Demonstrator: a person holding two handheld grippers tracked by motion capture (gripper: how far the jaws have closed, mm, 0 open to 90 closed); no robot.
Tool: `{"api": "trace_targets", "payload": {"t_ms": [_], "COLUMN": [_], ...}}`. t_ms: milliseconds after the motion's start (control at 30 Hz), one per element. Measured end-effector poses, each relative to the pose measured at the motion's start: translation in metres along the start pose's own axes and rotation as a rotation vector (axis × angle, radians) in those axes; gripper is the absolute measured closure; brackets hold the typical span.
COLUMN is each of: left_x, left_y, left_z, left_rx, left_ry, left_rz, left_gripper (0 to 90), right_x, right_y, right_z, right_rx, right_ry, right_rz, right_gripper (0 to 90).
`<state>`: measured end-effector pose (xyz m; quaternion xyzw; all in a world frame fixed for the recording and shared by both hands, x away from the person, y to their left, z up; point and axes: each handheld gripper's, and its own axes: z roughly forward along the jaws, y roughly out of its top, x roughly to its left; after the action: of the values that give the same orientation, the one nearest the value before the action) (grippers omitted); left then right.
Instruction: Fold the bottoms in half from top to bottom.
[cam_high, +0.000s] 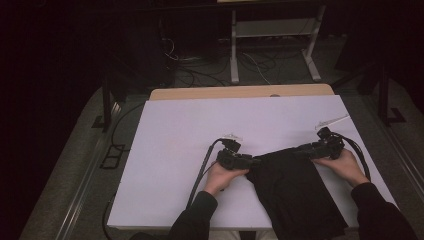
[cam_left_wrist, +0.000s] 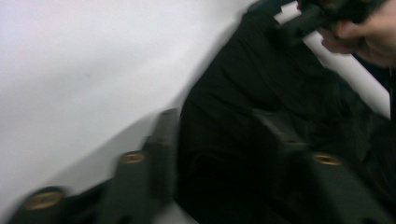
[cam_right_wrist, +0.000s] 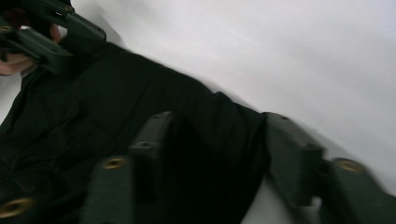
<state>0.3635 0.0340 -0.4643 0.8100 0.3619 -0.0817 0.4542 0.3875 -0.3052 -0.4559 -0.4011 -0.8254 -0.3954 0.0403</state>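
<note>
1. a black cloth (cam_high: 292, 187) lies on the white table (cam_high: 175, 145), near the front edge and to the right of the middle. its near end hangs over that edge.
2. the left gripper (cam_high: 250, 161) is at the cloth's far left corner. its jaws stand apart, with the cloth's edge between them (cam_left_wrist: 219, 130).
3. the right gripper (cam_high: 300, 150) is at the far right corner. its jaws are apart too, with the cloth's corner between them (cam_right_wrist: 219, 140).
4. a hand (cam_high: 220, 175) holds each gripper.
</note>
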Motion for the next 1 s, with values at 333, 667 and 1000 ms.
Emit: {"api": "trace_targets", "payload": {"t_ms": [333,667,1000], "left_x": [-0.016,-0.025,-0.012], "left_y": [0.006,0.028,0.054], "left_z": [-0.011,-0.044,-0.070], "left_rx": [-0.051,-0.077,-0.077], "left_ry": [0.081,0.141,0.227], "left_rz": [0.128,0.238,0.334], "left_gripper": [85.2,85.2,85.1], "right_x": [0.006,0.017,0.025], "right_y": [0.005,0.023,0.045], "right_z": [0.004,0.001,0.014], "right_rx": [0.036,-0.082,-0.144], "right_ry": [0.014,0.022,0.022], "right_rz": [0.039,0.100,0.153], "right_gripper": [82.9,83.1,83.1]}}
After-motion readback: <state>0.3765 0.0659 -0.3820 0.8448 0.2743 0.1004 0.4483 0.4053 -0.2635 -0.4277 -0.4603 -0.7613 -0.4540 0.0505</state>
